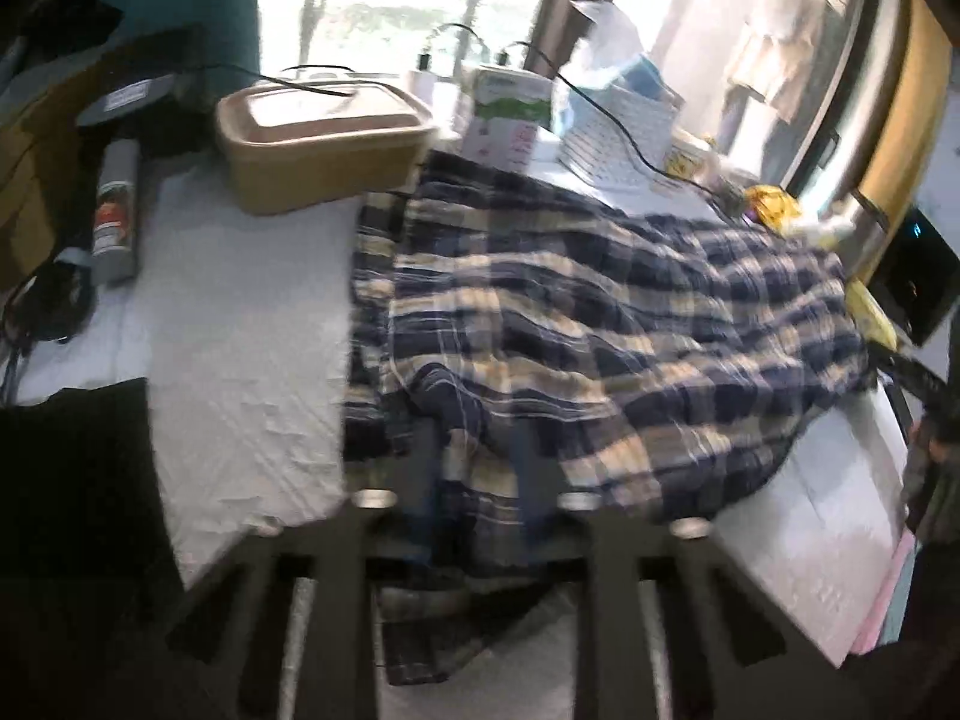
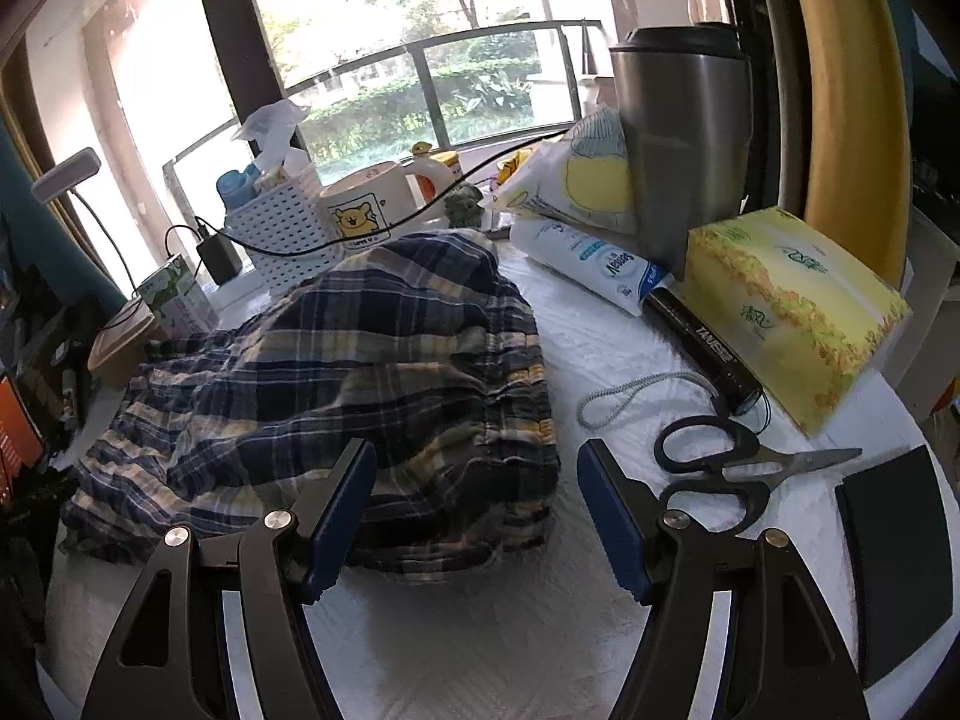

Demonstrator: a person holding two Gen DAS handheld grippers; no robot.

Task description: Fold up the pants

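Observation:
Navy and cream plaid pants (image 1: 570, 324) lie rumpled on a white-covered table (image 1: 240, 330). In the blurred left wrist view my left gripper (image 1: 480, 480) holds a bunch of the plaid cloth that drapes between its fingers. In the right wrist view the pants (image 2: 360, 372) lie in a heap with the gathered waistband toward me. My right gripper (image 2: 477, 468) is open and empty, its blue-padded fingers (image 2: 345, 504) just in front of the waistband edge.
A tan lidded box (image 1: 324, 138), a can (image 1: 114, 210) and a white basket (image 1: 618, 138) stand at the back. Scissors (image 2: 738, 468), a black tube (image 2: 702, 342), a yellow tissue box (image 2: 786, 306), a steel mug (image 2: 684, 138) and a black pad (image 2: 900, 552) lie right.

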